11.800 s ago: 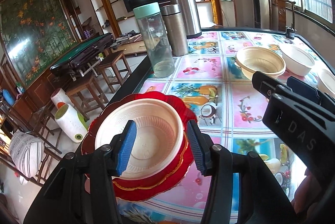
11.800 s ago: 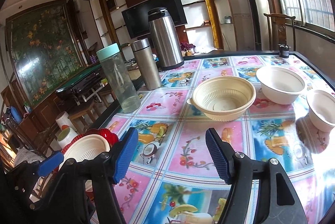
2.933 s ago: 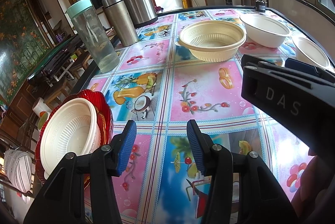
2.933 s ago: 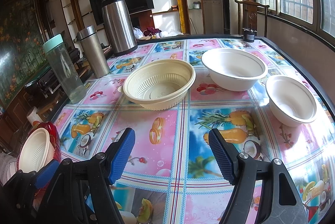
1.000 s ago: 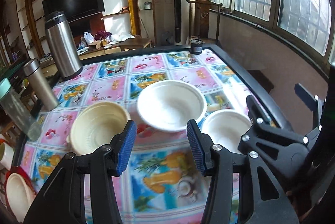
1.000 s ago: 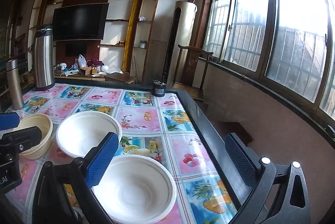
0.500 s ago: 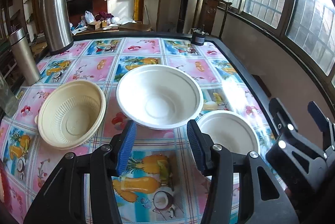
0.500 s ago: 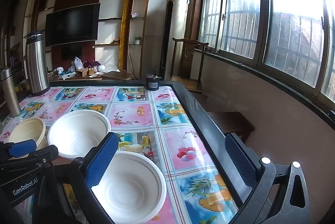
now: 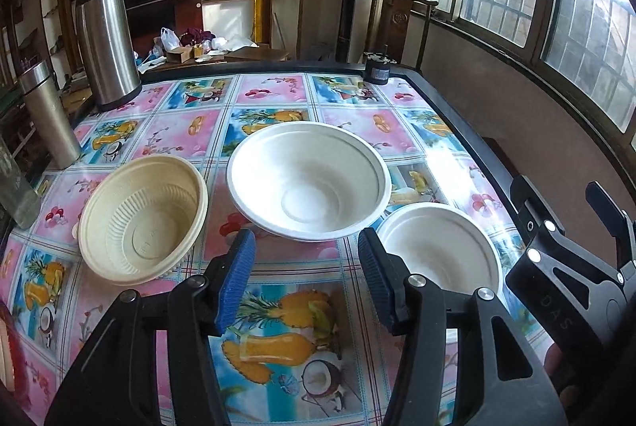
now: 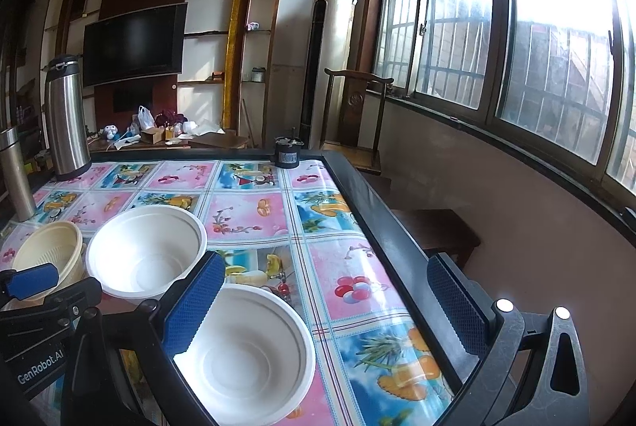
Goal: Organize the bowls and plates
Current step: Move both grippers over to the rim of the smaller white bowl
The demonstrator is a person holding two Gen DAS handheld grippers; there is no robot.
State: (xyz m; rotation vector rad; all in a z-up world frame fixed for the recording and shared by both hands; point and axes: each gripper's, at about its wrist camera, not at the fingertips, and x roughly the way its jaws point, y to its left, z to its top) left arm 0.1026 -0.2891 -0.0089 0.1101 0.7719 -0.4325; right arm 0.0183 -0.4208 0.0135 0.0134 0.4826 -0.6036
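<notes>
**Both grippers hover open near the three bowls**

Left wrist view: your left gripper [image 9: 304,279] hangs above the fruit-print tablecloth [image 9: 278,338] with its jaws parted and nothing between them. Take the large white bowl [image 9: 308,181] as your landmark: it sits just beyond the blue pads. The cream ribbed bowl [image 9: 143,219] stands just left of it, the small white bowl [image 9: 437,247] close to its right and nearer you. Behind and left of it stand a tall steel thermos [image 9: 105,40] and a slimmer steel flask [image 9: 49,119].

Right wrist view: your right gripper [image 10: 326,304] is spread wide and holds nothing. Its left pad hangs over the near-left rim of the small white bowl [image 10: 246,354], which lies just nearer than the large white bowl [image 10: 145,253]. The cream ribbed bowl [image 10: 49,249] sits left of that landmark.
</notes>
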